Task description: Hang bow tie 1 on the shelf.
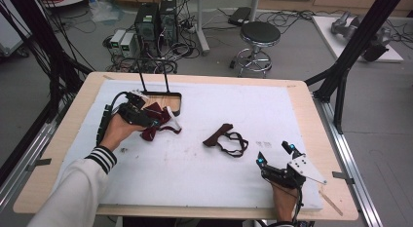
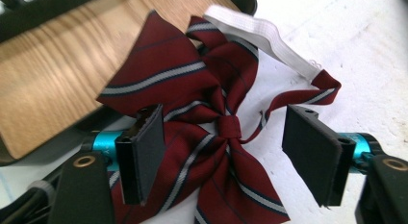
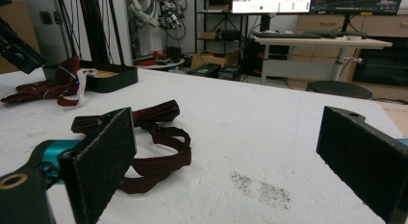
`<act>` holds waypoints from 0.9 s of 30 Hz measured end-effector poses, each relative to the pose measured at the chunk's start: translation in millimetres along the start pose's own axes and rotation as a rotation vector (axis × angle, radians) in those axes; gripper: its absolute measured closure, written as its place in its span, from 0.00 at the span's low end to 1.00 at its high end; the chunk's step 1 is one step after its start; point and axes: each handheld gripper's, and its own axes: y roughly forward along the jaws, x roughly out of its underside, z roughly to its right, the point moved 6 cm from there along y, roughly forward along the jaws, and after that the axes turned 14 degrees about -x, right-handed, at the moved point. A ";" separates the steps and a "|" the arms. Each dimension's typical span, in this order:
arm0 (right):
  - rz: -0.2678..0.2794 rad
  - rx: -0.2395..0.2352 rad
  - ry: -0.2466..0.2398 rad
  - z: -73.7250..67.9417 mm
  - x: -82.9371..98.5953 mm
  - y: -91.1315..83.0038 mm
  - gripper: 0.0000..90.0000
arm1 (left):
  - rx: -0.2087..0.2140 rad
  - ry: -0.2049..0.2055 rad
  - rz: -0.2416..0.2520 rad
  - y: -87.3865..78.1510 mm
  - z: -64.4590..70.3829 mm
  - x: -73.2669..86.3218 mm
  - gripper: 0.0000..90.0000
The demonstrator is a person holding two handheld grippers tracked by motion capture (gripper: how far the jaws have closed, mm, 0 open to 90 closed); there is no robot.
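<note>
A maroon striped bow tie (image 2: 192, 89) with a white elastic strap (image 2: 264, 36) lies on the white mat, partly over the rim of a black tray (image 1: 173, 96) with a wooden floor. My left gripper (image 2: 226, 156) is open, its pads down on either side of the bow's knot; in the high view the left gripper (image 1: 155, 121) sits over the bow tie (image 1: 155, 110). A dark brown bow tie (image 1: 225, 138) with a looped strap lies mid-mat. My right gripper (image 1: 275, 155) is open and empty to its lower right. The right gripper (image 3: 231, 171) faces the brown bow tie (image 3: 149, 132).
A white foam mat (image 1: 204, 183) covers most of the wooden table (image 1: 53, 149). The tray has a tall wire handle (image 1: 153, 76). Black frame posts (image 1: 341, 66) stand at the table's sides. A stool (image 1: 259, 34) and computer cases (image 1: 156, 20) stand on the floor beyond.
</note>
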 end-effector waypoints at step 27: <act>0.005 0.004 0.005 0.3 0.0 -0.8 0.06 | 0.002 -0.087 -0.149 26.0 8.9 -2.9 0.50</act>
